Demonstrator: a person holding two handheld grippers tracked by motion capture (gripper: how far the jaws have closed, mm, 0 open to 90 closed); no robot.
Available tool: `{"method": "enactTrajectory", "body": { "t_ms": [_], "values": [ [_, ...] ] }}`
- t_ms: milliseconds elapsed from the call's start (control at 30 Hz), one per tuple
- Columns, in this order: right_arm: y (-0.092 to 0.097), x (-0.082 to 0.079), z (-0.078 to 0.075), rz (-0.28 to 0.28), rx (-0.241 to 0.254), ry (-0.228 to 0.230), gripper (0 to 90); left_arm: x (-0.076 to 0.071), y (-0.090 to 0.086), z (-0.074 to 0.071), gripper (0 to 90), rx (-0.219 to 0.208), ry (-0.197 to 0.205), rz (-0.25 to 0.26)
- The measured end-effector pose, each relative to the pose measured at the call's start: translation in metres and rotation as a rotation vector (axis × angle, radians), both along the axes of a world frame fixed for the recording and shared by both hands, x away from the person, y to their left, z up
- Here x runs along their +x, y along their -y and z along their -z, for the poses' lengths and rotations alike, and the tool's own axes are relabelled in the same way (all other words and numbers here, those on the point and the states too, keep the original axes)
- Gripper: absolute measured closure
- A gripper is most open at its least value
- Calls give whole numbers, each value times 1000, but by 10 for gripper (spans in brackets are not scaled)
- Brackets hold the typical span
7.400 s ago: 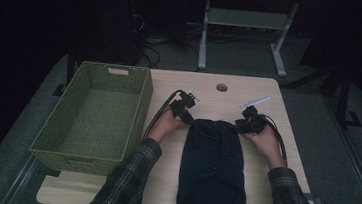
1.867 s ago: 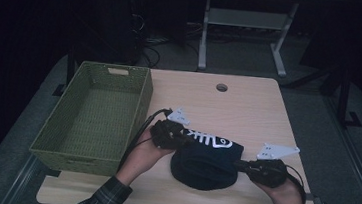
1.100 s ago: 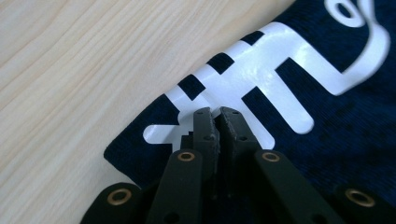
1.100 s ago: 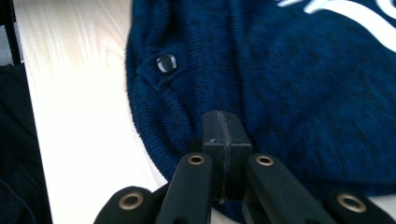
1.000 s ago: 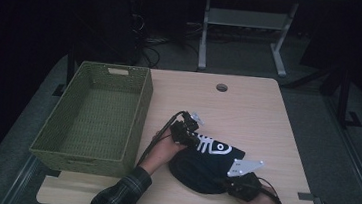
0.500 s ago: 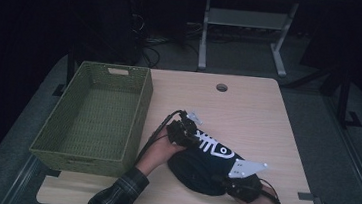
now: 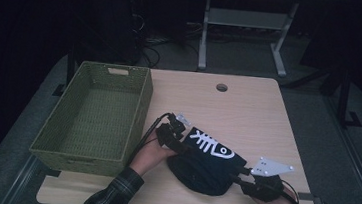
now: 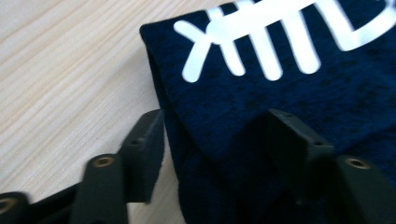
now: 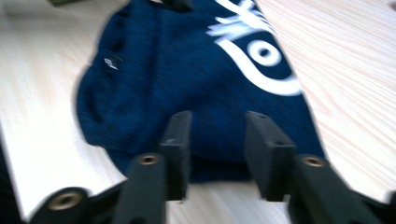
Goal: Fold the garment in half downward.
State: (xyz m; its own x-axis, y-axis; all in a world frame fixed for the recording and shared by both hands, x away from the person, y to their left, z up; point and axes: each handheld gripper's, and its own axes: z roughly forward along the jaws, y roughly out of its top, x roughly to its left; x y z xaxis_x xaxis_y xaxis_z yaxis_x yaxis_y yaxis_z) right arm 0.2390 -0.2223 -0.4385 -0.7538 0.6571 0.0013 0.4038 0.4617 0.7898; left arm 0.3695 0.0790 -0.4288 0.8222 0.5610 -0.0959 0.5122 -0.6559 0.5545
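Now folded navy garment [image 7: 208,162] lies right of green basket [image 7: 92,118]. Left gripper [image 7: 177,142] jaws just opening, garment corner between, unpinched. Right gripper [image 7: 241,180] jaws just opening, part-spread at garment's near edge, gripping nothing.

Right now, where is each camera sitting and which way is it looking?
High view: above the person's side, looking forward and down at the table, basket and folded dark blue garment; both forearms and hand-held grippers show.
Left gripper view: rides the left hand-held gripper, looking along its parted jaws at the garment's corner and white fishbone print.
Right gripper view: rides the right hand-held gripper, looking along its parted jaws across the garment.
All three share the garment, print and wooden tabletop.
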Motion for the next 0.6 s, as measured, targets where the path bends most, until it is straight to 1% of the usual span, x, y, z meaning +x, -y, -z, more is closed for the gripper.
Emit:
{"method": "enactTrajectory", "body": {
  "t_ms": [100,133,167,233,267,300,367,400,467,533,600],
  "values": [
    [9,1,3,45,-11,-6,468,2,0,5,295,6,-14,-1],
    [13,2,4,59,-4,-11,436,2,0,5,283,6,-14,-1],
    [16,2,5,77,3,-21,389,4,0,9,281,0,-22,-2],
    [22,4,7,116,1,-33,319,5,0,12,268,19,-31,8],
    [25,6,9,133,-9,-34,272,5,0,14,263,15,-39,6],
    [28,8,11,151,-19,-34,242,6,0,15,261,21,-40,14],
    [34,12,17,177,-32,-46,189,6,0,17,251,12,-46,8],
    [36,14,19,197,-38,-55,175,6,-1,18,251,12,-47,9],
    [42,18,23,209,-40,-70,161,7,-1,19,251,9,-51,7],
    [46,21,27,231,-40,-74,150,7,-1,20,252,8,-57,10],
    [48,23,29,247,-46,-82,139,7,-1,21,261,-4,-70,5]
  ]
}}
